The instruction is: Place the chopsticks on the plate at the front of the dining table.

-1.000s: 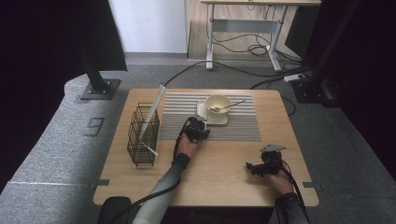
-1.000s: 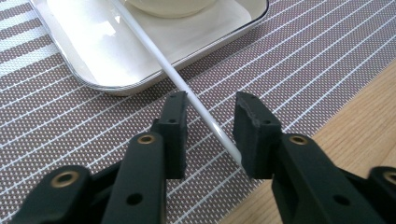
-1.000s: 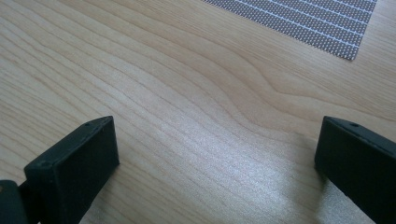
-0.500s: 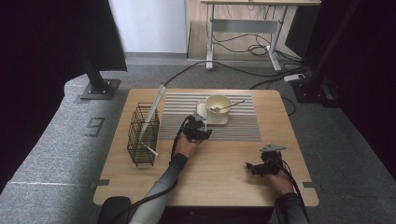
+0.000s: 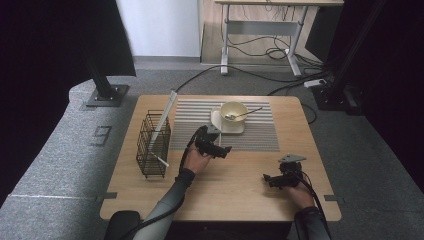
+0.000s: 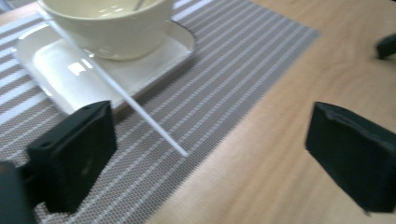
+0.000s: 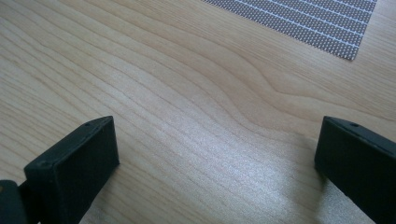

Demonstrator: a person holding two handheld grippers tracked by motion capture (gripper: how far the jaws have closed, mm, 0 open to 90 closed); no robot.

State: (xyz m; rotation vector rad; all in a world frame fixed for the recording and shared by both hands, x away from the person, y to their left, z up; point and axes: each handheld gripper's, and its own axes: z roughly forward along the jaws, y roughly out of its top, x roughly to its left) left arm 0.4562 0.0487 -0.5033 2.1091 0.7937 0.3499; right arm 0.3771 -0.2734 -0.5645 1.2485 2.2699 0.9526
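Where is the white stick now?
In the left gripper view the white stick leans on the plate beside the bowl, its tip on the striped mat.

Left arm (image 5: 170,200): forearm in a grey sleeve, reaching from six o'clock toward twelve.
Left gripper (image 5: 226,149): held above the tabletop, tips toward three o'clock; jaws have just been opening and stand wide, nothing pressed between them.
Right gripper (image 5: 266,178): low near the front edge, tips toward nine o'clock; jaws wide apart, holding nothing.

White chopstick (image 6: 140,113), slanted across plate (image 6: 42,56)
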